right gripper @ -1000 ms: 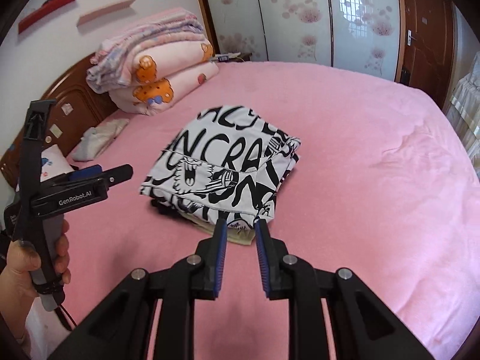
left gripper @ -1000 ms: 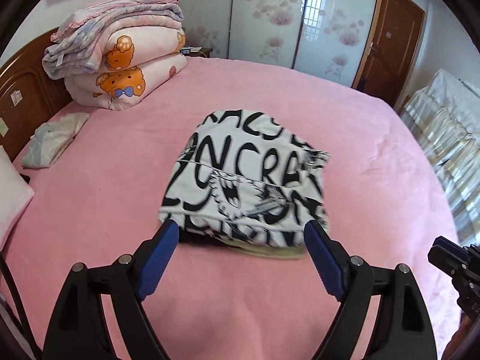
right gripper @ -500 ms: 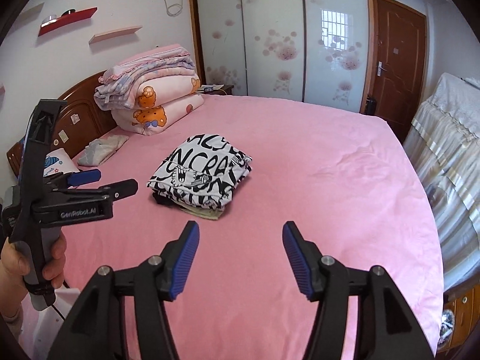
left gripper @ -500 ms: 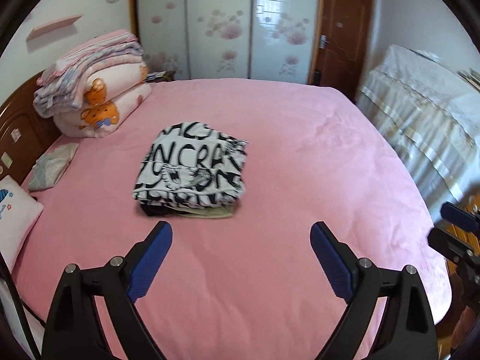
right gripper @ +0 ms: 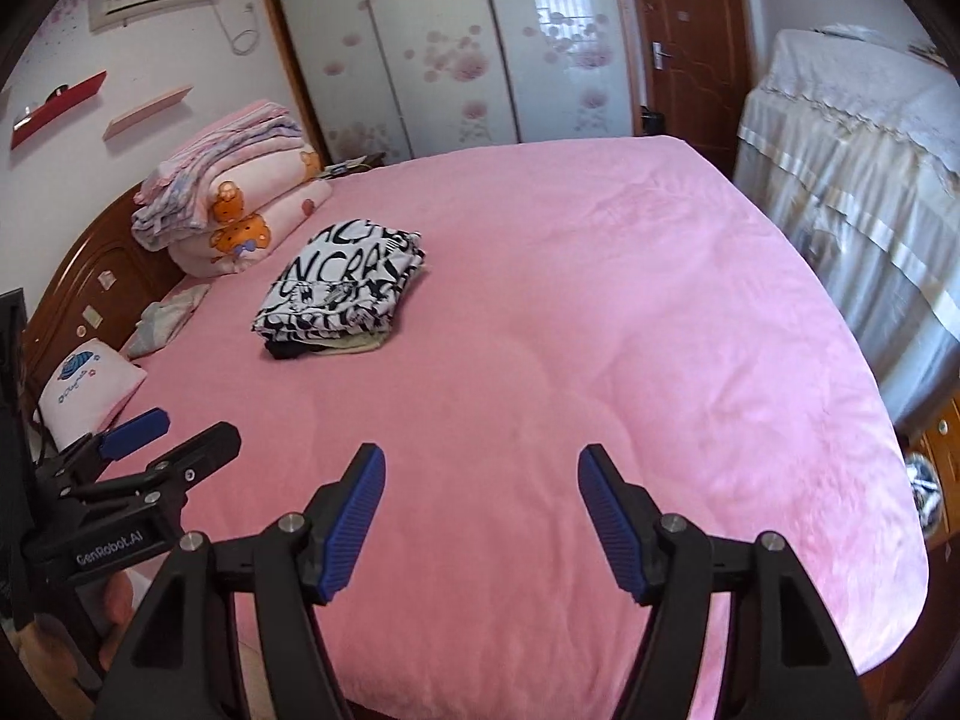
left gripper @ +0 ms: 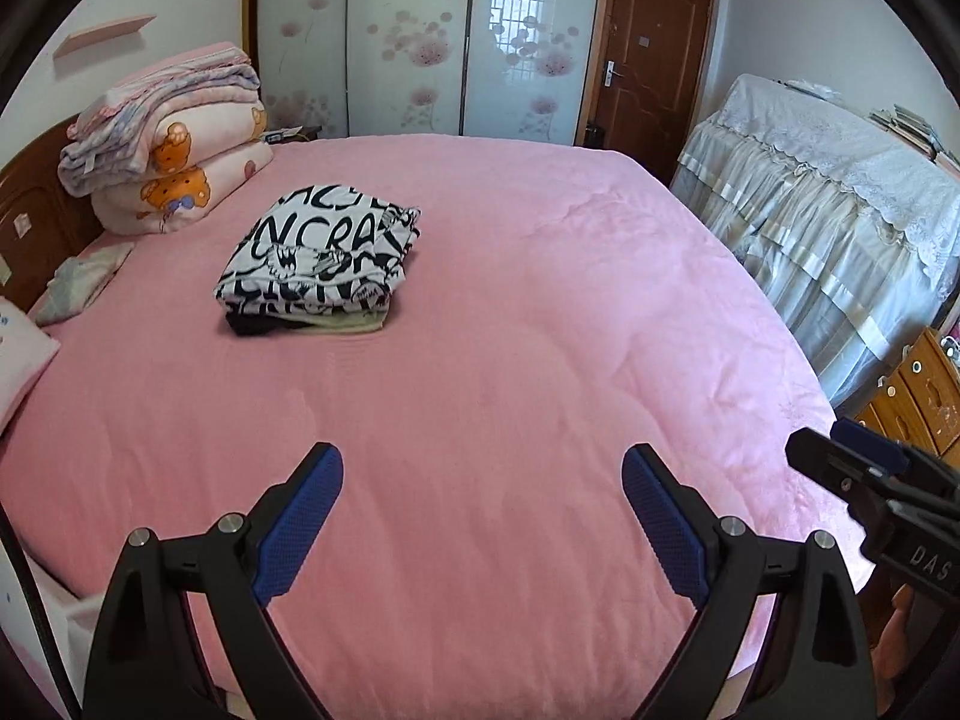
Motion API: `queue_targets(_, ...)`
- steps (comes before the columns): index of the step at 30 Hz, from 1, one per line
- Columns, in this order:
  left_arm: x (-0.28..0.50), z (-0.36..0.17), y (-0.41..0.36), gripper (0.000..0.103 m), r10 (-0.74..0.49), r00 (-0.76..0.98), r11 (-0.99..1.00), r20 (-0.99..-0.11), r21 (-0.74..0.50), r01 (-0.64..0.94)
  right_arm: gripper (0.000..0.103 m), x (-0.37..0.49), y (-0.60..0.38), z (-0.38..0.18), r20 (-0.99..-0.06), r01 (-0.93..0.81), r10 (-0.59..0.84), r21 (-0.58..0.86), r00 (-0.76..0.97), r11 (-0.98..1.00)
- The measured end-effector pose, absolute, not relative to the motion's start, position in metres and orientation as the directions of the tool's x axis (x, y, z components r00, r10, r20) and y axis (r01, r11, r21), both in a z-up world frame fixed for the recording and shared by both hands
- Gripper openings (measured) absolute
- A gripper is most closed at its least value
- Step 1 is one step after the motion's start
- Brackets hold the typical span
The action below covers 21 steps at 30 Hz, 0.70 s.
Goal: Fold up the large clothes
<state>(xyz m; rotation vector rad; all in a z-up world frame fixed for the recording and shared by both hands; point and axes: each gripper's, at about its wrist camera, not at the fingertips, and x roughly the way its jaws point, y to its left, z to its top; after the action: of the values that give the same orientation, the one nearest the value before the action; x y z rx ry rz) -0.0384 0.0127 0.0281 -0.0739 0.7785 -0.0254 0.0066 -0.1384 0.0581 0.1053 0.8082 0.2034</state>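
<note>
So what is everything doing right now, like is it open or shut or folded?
Left gripper: open, holding nothing.
Right gripper: open, holding nothing; its jaws have just been opening.
Black-and-white printed garment: folded, on top of a small pile.
Quilts: folded, stacked by the headboard.
Wardrobe doors: shut.
Brown door: shut.

A folded garment (left gripper: pixel 321 255), white with bold black lettering and cartoon figures, is lying flat in the upper left of the left wrist frame and left of centre in the right wrist frame (right gripper: pixel 342 294). It is sitting on top of a small stack: beneath its near edge, a dark layer and a pale yellowish layer are peeking out. The stack is resting on pink bedding, its edges roughly squared.
</note>
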Motion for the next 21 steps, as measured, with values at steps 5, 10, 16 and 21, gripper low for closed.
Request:
queue_targets(5,-0.056,0.004,0.004,0.094,-0.023,0.677,0.996,-0.736,-0.075,-0.048,0.074,-0.019,-0.136,0.033,-0.696,-0.106,0.196,0.171,0.69,0.98)
queue_targets(10,-0.062,-0.02,-0.003,0.094,-0.007,0.647,0.997,-0.762,-0.054,-0.054,0.074,-0.029,-0.126,0.011,-0.718,-0.118,0.164,0.114,0.676,0.986)
queue_targets(16,-0.062,-0.031,-0.004,0.093,0.016,0.625,0.997,-0.78,-0.036,-0.071,0.074,-0.026,-0.128,-0.01,-0.749,-0.105,0.16,0.121,0.642,0.987)
queue_targets(21,-0.062,-0.033,-0.004,0.093,0.02,0.617,0.996,-0.787,-0.037,-0.08,0.074,-0.027,-0.128,-0.018,-0.759,-0.101,0.157,0.12,0.632,0.988)
